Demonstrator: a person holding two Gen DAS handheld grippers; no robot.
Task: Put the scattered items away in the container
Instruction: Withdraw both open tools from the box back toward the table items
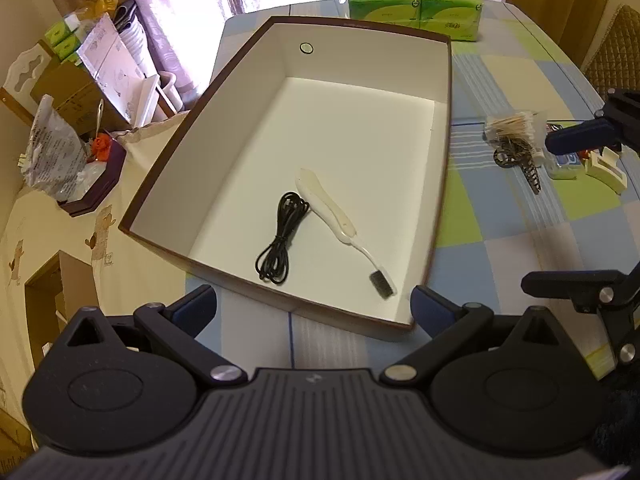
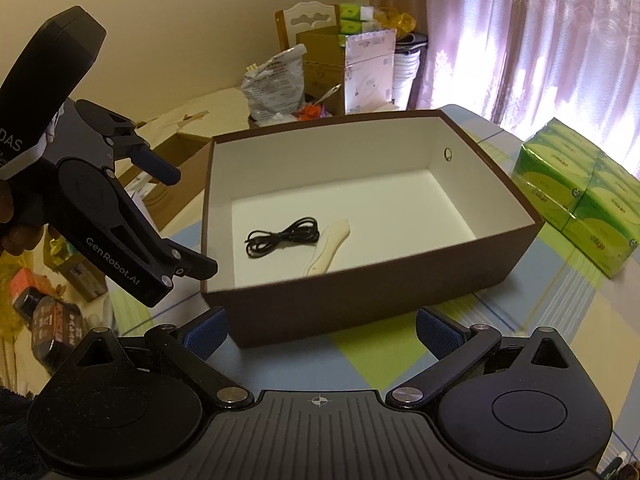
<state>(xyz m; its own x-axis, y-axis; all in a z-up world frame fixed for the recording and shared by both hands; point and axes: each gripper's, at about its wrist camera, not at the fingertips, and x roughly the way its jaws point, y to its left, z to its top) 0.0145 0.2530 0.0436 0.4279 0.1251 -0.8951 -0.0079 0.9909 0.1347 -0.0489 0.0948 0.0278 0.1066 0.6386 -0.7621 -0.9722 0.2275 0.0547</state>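
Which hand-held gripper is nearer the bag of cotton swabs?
Right. The right hand-held gripper sits beside the bag of cotton swabs, open. The left hand-held gripper is back at the box near edge.

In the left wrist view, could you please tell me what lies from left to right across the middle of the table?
Black cable → white toothbrush → box's right wall → clutter pile → right gripper.

Cream walls, sunlit mauve curtains, checked tablecloth, cluttered side table, quilted chair back
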